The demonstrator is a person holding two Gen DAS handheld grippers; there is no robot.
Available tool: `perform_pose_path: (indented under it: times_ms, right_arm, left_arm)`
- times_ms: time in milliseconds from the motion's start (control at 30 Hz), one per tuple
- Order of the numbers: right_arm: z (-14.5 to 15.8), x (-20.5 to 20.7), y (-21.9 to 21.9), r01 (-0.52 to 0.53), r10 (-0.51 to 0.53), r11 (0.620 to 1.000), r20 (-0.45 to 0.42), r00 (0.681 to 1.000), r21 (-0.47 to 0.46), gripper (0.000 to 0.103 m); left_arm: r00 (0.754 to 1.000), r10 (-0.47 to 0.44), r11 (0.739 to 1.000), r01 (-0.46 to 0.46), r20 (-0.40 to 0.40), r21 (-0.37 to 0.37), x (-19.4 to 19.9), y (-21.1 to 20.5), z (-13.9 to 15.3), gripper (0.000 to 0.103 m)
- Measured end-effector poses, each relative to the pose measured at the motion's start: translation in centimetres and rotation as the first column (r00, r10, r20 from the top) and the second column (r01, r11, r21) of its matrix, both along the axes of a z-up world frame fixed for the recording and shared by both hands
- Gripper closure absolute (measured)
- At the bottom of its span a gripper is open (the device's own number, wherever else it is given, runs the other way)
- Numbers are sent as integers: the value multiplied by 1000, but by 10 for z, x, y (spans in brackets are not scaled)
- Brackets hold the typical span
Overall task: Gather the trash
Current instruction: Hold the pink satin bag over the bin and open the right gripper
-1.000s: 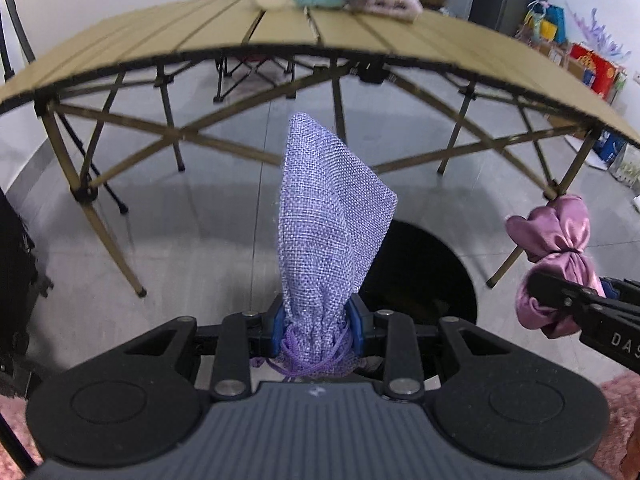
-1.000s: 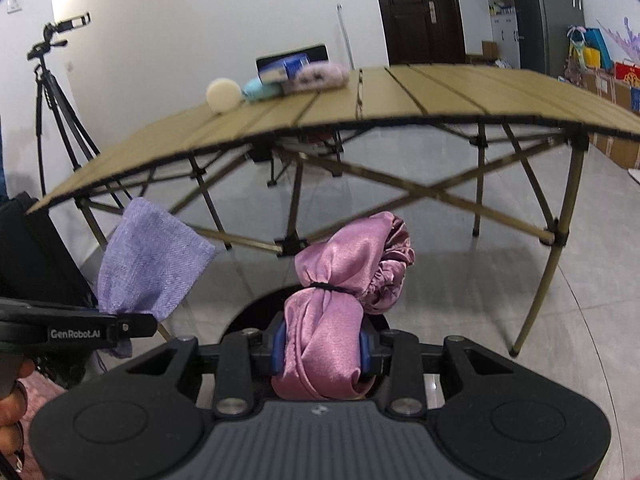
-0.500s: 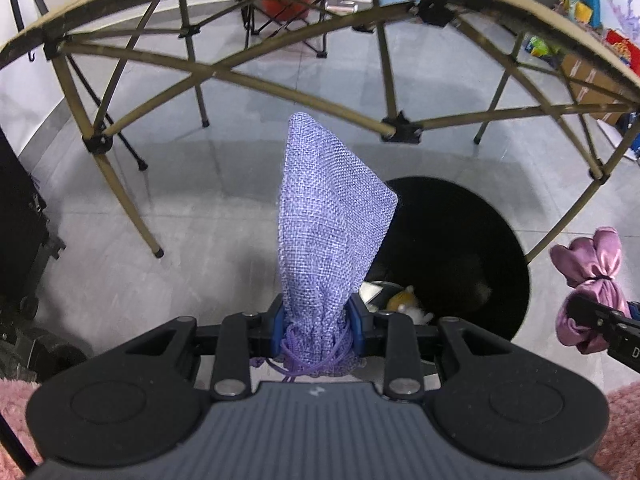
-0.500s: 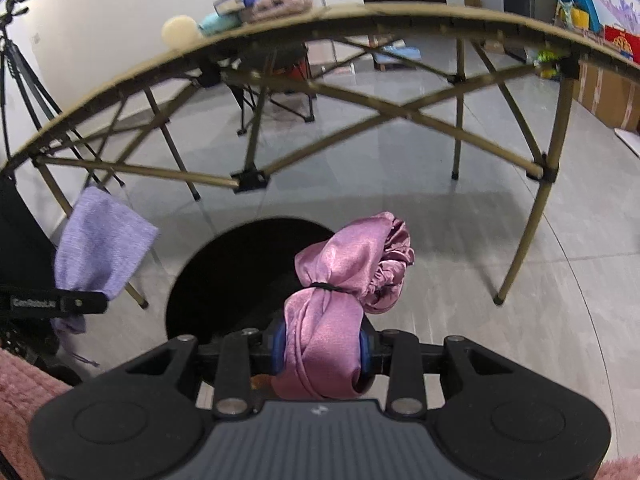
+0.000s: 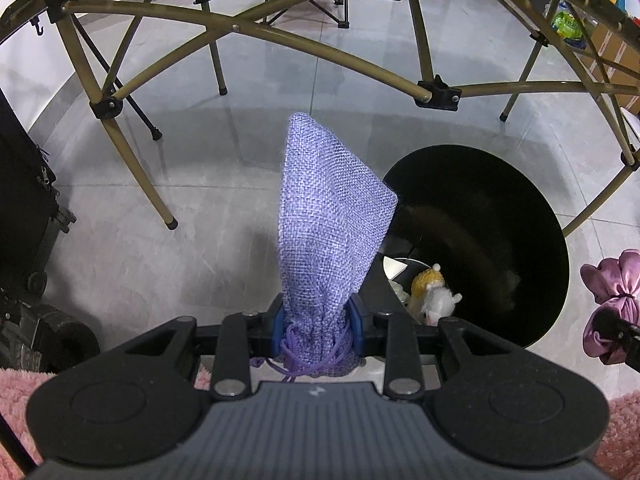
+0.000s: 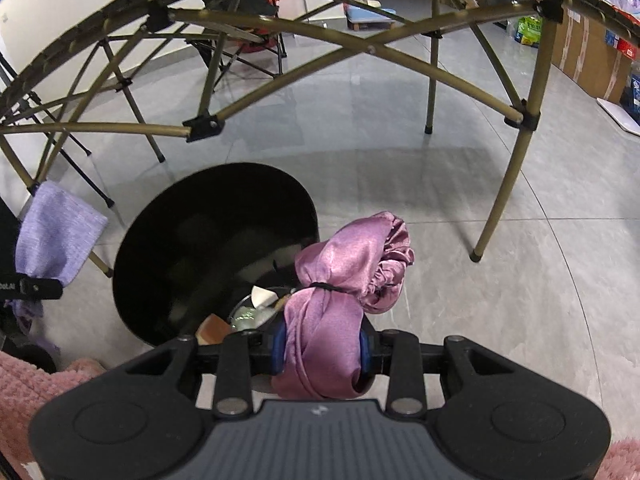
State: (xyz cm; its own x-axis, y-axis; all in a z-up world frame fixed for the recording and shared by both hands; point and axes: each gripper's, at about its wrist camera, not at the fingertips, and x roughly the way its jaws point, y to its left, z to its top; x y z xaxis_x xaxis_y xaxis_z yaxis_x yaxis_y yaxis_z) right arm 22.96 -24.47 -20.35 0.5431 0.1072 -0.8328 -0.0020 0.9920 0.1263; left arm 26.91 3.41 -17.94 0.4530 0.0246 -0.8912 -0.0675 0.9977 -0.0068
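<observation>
Surface frame (image 5: pixel 312 46): now overhead; top gone from view as both hands lowered.
Bin (image 5: pixel 520 208): black, on the floor, fuller in view than a second ago; toy and scraps inside.
Purple pouch (image 5: pixel 328 216): pinched by left tongs (image 5: pixel 318 320), beside bin rim.
Pink satin bundle (image 6: pixel 340 292): pinched by right tongs (image 6: pixel 322 350), at bin edge. Drop likely next.

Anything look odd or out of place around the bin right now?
One thing: a small plush toy, yellow and white, lies among the scraps inside the round black bin, which seems odd for trash. Nothing looks spilled on the grey tiled floor.
</observation>
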Motion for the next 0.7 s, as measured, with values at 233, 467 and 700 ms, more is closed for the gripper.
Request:
perform_pose_path:
  times_ms: [233,467,700]
  right_arm:
    - [5,1,-5,26,-26,1000,-35,999,14,70]
    - [28,14,5,-2,1,1000,29,1000,7,70]
    - [16,16,6,-52,55,998,-74,996,43,70]
  left_arm:
    - [1000,10,1000,-10,-9,-16,9,3,9,72]
    - [1000,27,1000,-27,4,-7,14,8,13,72]
    - [998,41,999,-40,-50,26,16,7,7,72]
